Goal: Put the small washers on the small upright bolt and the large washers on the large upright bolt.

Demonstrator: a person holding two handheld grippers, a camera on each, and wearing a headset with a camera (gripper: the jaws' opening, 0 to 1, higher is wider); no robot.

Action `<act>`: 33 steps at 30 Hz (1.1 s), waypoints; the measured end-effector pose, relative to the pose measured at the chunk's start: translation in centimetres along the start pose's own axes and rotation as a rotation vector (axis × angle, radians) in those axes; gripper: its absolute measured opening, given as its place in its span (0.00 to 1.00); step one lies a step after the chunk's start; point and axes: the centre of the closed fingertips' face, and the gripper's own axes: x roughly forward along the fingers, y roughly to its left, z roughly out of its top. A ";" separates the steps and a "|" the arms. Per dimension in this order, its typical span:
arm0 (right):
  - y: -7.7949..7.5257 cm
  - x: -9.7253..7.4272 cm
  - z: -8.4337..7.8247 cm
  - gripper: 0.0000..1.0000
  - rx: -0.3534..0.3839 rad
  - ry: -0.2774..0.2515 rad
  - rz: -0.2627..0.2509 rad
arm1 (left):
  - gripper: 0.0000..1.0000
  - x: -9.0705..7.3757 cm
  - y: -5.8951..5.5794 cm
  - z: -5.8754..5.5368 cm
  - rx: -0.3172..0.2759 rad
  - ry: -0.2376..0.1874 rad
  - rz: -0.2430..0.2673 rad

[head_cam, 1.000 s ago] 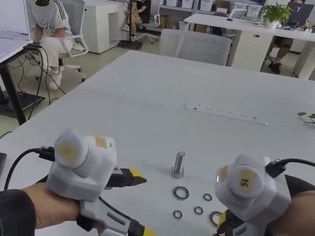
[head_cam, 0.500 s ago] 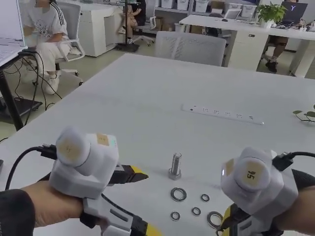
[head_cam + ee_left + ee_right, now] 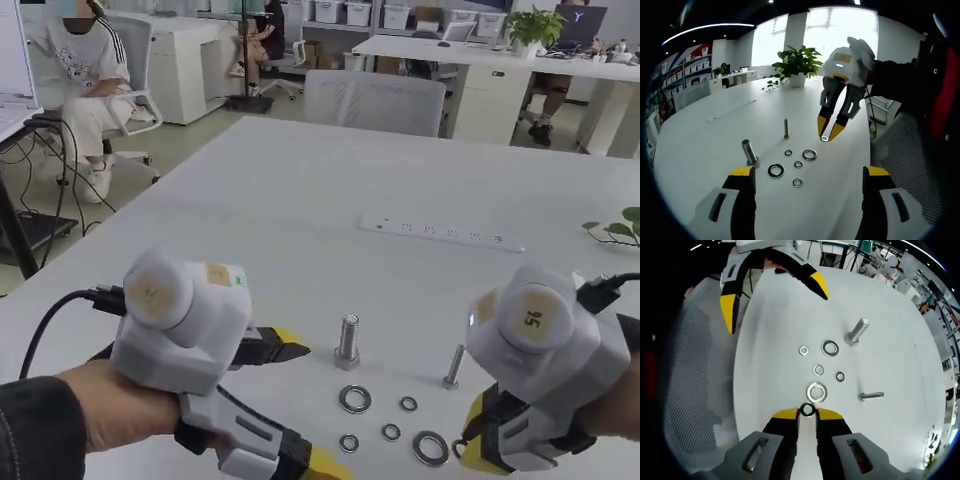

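The large upright bolt and the thin small bolt stand on the white table. In front of them lie two large washers and three small washers. My right gripper hovers low at the near right, shut on a small washer, close above a large washer. My left gripper is open at the near left with nothing between its jaws. In the left gripper view the right gripper hangs over the washers, right of the small bolt.
A white power strip lies farther back on the table. A grey chair stands at the far edge and plant leaves reach in at the right. People sit at desks behind. The table's near edge runs just below the washers.
The head camera has shifted. My right gripper has moved a little to the right and up, so the small bolt now shows beside it. The left gripper has barely moved.
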 end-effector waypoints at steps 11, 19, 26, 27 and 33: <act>-1.9 -2.6 0.0 0.13 0.006 -0.004 -0.032 | 0.88 0.3 -0.2 1.0 -0.009 -0.035 0.007; -3.8 -4.1 0.5 0.13 0.009 -0.009 -0.061 | 0.88 0.7 -0.3 1.4 -0.022 -0.056 0.006; -4.8 -4.5 1.0 0.13 0.004 -0.009 -0.067 | 0.88 0.9 -0.3 1.4 -0.030 -0.067 0.009; -4.9 -4.5 1.0 0.13 0.004 -0.008 -0.067 | 0.88 0.9 -0.3 1.4 -0.032 -0.067 0.009; -6.2 -4.8 1.3 0.13 -0.004 0.003 -0.063 | 0.88 1.1 -0.3 1.1 -0.038 -0.066 0.005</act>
